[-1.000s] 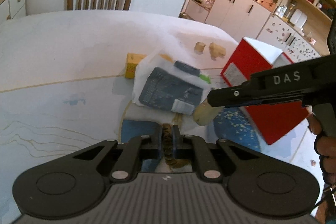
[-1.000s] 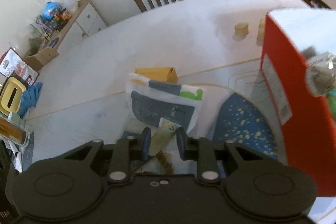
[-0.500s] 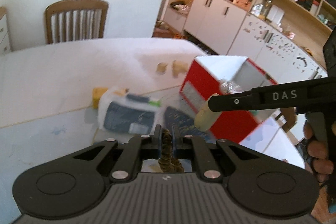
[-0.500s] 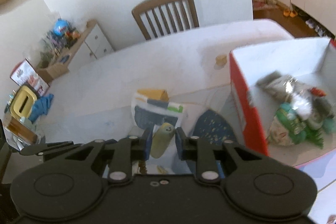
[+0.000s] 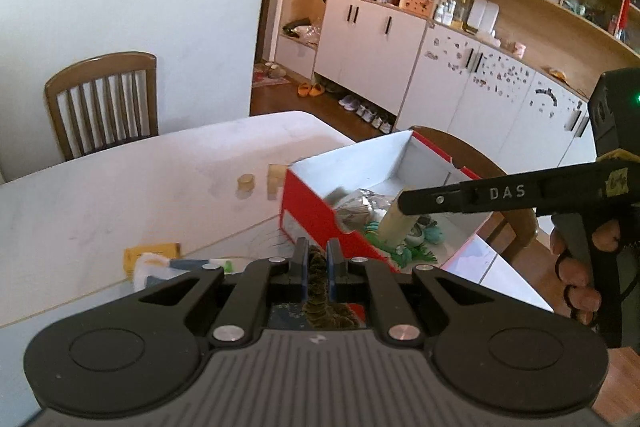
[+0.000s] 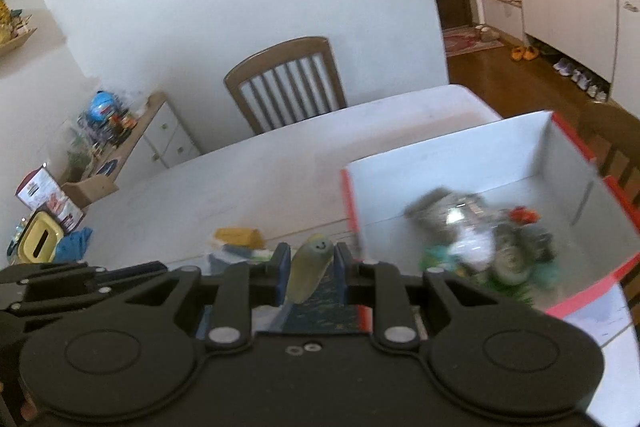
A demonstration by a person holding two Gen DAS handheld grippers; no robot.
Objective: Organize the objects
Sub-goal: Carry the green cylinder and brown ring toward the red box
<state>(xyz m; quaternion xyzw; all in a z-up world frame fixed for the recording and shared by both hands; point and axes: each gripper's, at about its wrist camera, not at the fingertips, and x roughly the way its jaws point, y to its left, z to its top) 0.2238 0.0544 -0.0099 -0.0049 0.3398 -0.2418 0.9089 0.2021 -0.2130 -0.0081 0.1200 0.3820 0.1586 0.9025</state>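
Midway: red box (image 5: pixel 316 215) at two o'clock already holds several items. Right gripper (image 6: pixel 309 269) clamps a pale smiley toy (image 6: pixel 310 267); left gripper (image 5: pixel 316 263) pinches a brown braided object (image 5: pixel 318 291). Packets (image 5: pixel 160 261) at ten o'clock remain on table (image 5: pixel 140 179).

A red box (image 5: pixel 316 217) with white inside, a blue speckled mat (image 6: pixel 320 311), a yellow packet (image 5: pixel 152 253).
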